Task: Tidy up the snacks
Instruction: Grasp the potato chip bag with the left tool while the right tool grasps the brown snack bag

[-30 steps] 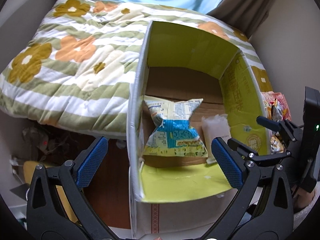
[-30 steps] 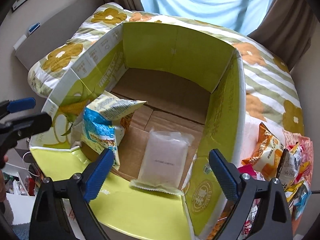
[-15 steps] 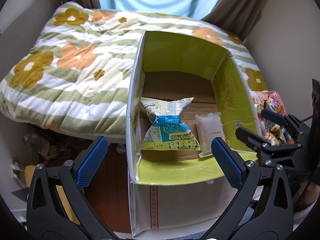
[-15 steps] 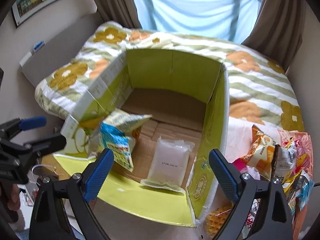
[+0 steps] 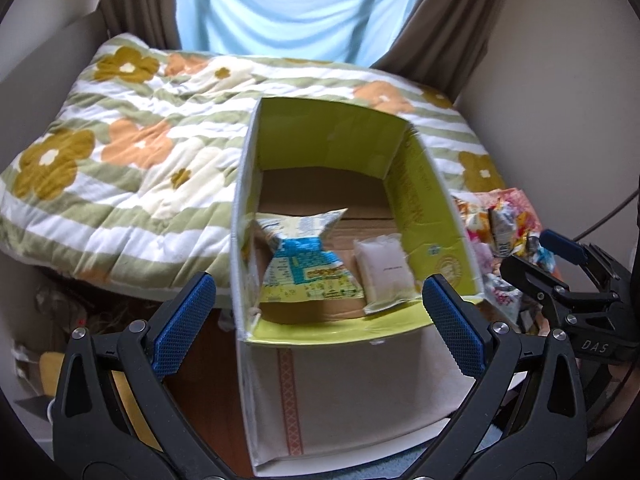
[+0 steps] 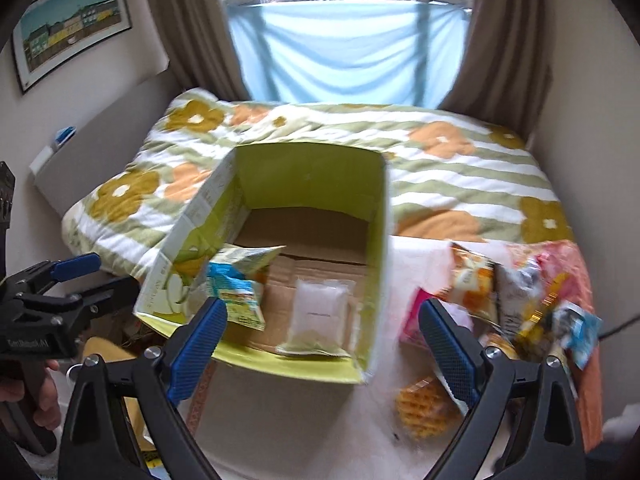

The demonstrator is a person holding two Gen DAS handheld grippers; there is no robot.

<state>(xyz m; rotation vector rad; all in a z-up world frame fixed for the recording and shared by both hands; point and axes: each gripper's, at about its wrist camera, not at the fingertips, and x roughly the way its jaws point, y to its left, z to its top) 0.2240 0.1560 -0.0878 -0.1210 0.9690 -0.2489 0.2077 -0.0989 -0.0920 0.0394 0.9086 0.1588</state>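
both tongs have pulled back and up from the box since a second ago, so the window and curtains now show above the bed in each view.

left tongs (image 5: 320, 316) hang with their blue pads wide apart and hold nothing; the open cardboard box (image 5: 434, 216) sits between and beyond the two pads. inside it, the blue and yellow snack bag (image 5: 306, 264) leans upright near the left wall, and the clear white packet (image 5: 386, 270) lies flat on the box floor just to its right, its near end resting on the folded-down yellow-green front flap. both lie ahead of the left tongs, a little below the line between the pads.

right tongs (image 6: 322, 342) are also spread apart and empty. in their view the snack bag (image 6: 236, 292) is just beyond the left pad and the white packet (image 6: 318, 316) lies between the pads, further in. a loose pile of snack packets (image 6: 520, 296) lies outside the box on its right, beyond the right pad, with a waffle-patterned orange pack (image 6: 426, 406) near that pad's inner side.

the box stands against the flowered quilt (image 5: 120, 152) on the bed.
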